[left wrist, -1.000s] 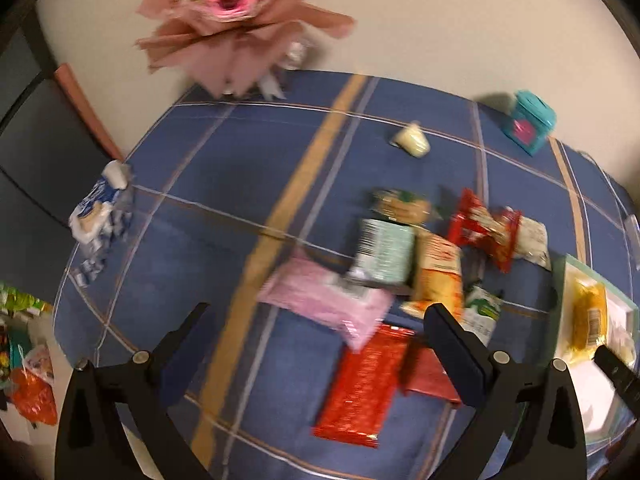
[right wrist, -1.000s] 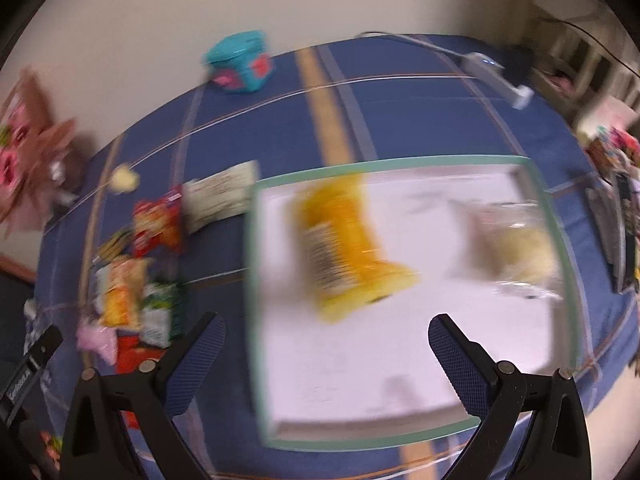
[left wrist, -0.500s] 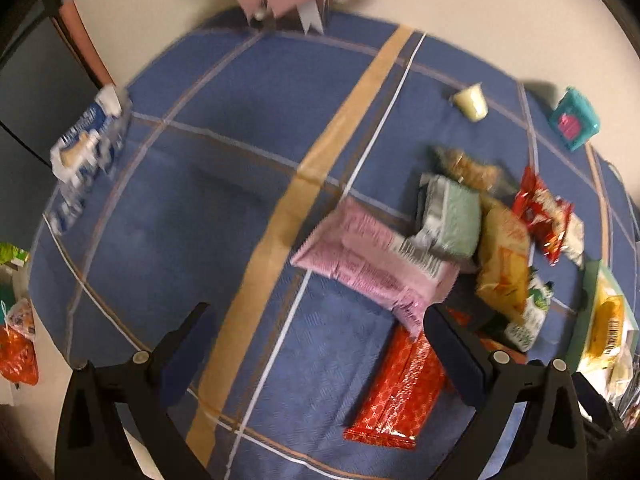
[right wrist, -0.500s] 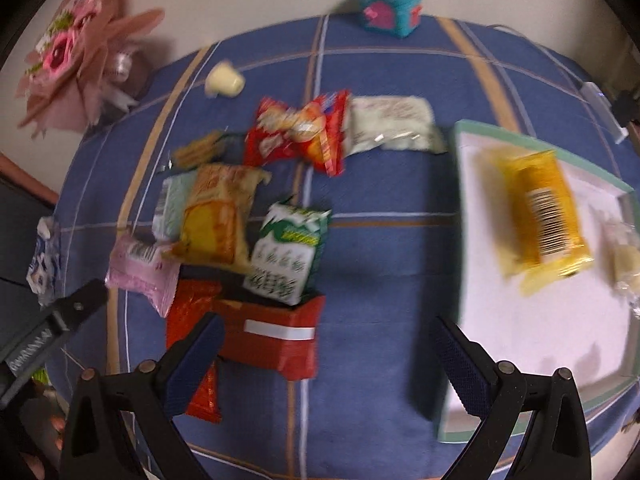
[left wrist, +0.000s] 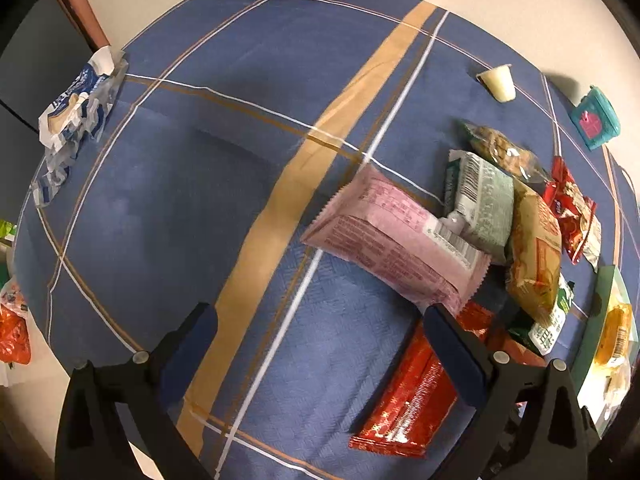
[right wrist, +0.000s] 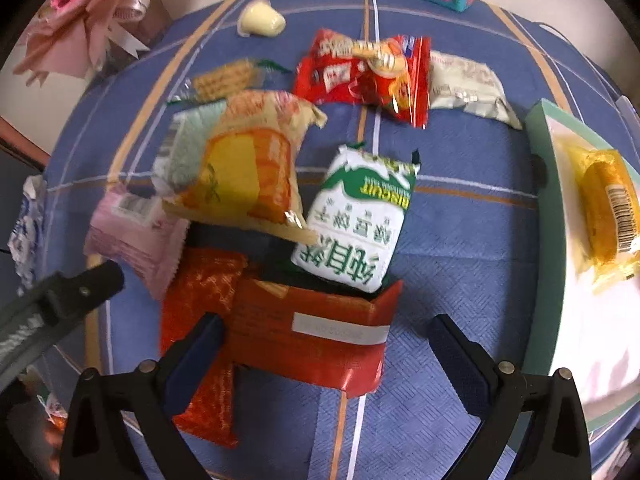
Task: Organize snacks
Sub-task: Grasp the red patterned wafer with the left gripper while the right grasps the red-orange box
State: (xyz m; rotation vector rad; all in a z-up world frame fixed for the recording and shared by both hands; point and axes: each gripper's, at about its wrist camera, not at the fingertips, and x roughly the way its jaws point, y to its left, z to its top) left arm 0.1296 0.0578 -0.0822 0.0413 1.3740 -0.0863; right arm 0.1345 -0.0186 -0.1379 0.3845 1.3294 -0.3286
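Both tools, the left tool (left wrist: 316, 332) and the right tool (right wrist: 324, 340), hang spread wide with nothing between their fingers. Ten snack packets (right wrist: 356, 220) crowd the table (right wrist: 460, 220) at frame center; one yellow packet (right wrist: 608, 216) lies in the tray (right wrist: 544, 200) at right.

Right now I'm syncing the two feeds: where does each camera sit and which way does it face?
Left wrist: rides the left claw, facing the pink packet; both open fingers show.
Right wrist: rides the right claw, facing the red box; its fingers and the left claw show.
Shared: pink packet, teal box, tray.
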